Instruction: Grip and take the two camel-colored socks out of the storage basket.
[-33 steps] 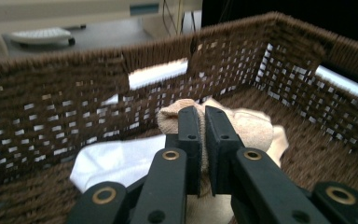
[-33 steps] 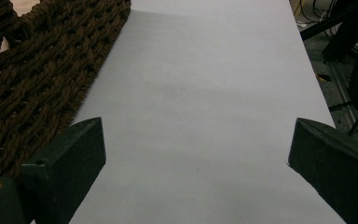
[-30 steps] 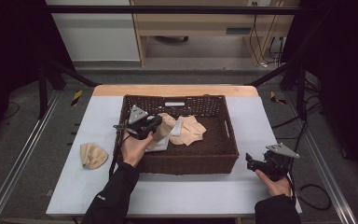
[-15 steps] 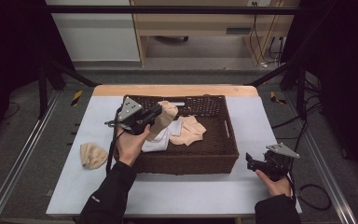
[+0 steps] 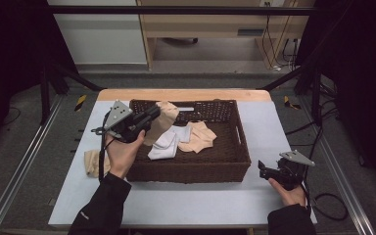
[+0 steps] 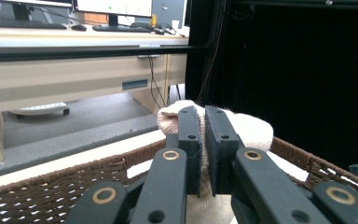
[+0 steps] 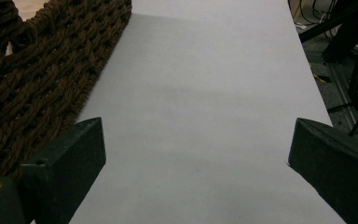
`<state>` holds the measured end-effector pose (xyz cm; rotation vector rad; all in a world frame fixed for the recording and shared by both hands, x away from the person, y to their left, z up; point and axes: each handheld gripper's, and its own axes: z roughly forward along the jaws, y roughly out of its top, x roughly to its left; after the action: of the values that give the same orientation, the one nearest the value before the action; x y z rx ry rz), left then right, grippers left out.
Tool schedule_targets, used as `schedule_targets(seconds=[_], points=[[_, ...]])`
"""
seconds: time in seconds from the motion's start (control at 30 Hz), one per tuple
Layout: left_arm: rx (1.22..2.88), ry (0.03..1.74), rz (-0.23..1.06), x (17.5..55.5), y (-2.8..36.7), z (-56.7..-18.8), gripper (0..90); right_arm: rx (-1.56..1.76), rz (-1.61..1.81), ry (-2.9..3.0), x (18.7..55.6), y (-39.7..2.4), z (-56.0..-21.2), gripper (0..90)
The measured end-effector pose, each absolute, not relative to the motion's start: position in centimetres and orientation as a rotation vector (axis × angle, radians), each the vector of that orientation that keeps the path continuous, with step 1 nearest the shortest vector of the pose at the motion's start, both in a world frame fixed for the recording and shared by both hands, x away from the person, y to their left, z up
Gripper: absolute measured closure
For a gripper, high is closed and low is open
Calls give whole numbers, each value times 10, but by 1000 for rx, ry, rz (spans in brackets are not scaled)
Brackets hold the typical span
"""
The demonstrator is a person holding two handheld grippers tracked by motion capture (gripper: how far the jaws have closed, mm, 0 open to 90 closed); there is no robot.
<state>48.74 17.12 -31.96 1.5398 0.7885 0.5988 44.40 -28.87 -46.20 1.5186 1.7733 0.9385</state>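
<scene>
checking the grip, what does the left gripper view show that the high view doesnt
Left gripper view: the left gripper has its jaws pinched shut on the beige sock, fabric bulging past them. High view: a white sock in the basket, another beige sock on the table, and the right gripper. Both: gripper, held sock, wicker basket.

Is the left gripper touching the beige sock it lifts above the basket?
Touching. In the left gripper view, the left gripper has its jaws closed on the beige sock, with the cloth pinched between them.
</scene>
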Motion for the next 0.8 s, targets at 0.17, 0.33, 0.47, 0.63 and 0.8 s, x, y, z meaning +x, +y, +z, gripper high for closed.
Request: schedule_targets(seconds=[0.17,0.33,0.47,0.63,0.8], points=[[1543,782,625,479,184,-314,848,1518,942,1777,444,-288,-462,42],[1535,799,644,473,201,-311,848,1517,941,1776,444,-289,-462,42],[1510,818,652,467,217,-312,848,1514,942,1778,444,-288,-462,42],[1477,850,673,458,243,-312,848,1517,941,1778,444,-288,-462,42],[1440,878,686,452,266,-313,847,1518,936,1783,444,-288,-463,42]])
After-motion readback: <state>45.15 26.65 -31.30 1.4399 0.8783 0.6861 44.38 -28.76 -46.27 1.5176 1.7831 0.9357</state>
